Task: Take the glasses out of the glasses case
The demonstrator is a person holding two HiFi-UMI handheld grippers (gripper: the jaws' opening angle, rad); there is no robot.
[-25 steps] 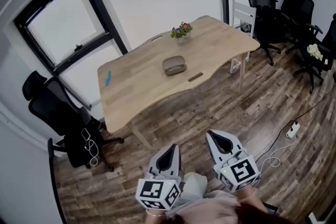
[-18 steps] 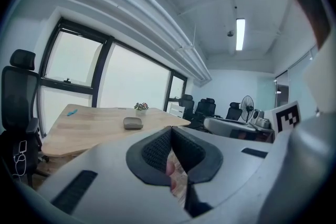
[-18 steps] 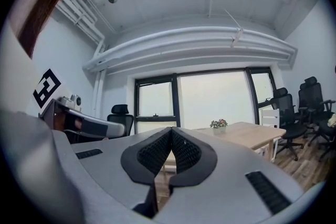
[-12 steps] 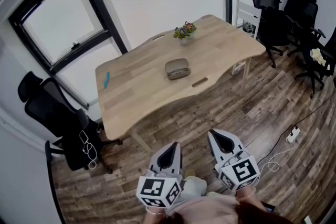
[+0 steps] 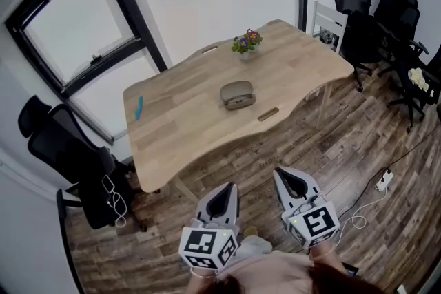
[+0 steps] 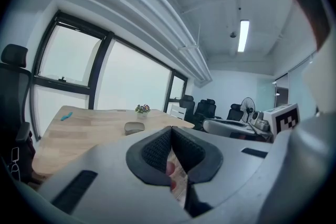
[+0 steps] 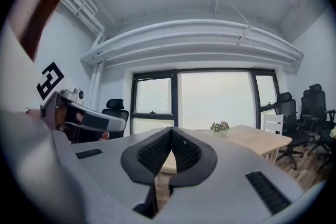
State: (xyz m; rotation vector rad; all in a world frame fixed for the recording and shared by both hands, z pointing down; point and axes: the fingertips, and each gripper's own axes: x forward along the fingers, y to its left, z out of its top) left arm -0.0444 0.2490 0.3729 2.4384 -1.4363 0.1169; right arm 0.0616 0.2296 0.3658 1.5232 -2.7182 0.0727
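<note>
The left gripper [image 5: 224,195] and right gripper [image 5: 290,180] were held low, side by side, above the wood-plank floor [image 5: 289,134]. Each carried a cube [image 5: 207,248] with black-and-white square markers. In its own view each gripper had its jaws pressed together with nothing between them. A white power strip [image 5: 384,180] lay on the floor to the right. Well beyond the grippers stood the pale wooden table [image 5: 176,127], with the closed grey-brown glasses case [image 5: 238,94] lying near its middle. A small blue object [image 5: 138,107] lay near the table's left edge and a small pot of flowers [image 5: 247,43] by its far edge. Black office chairs [image 5: 72,151] stood at the left and far right. Dark-framed windows [image 5: 72,31] lined the wall behind.
</note>
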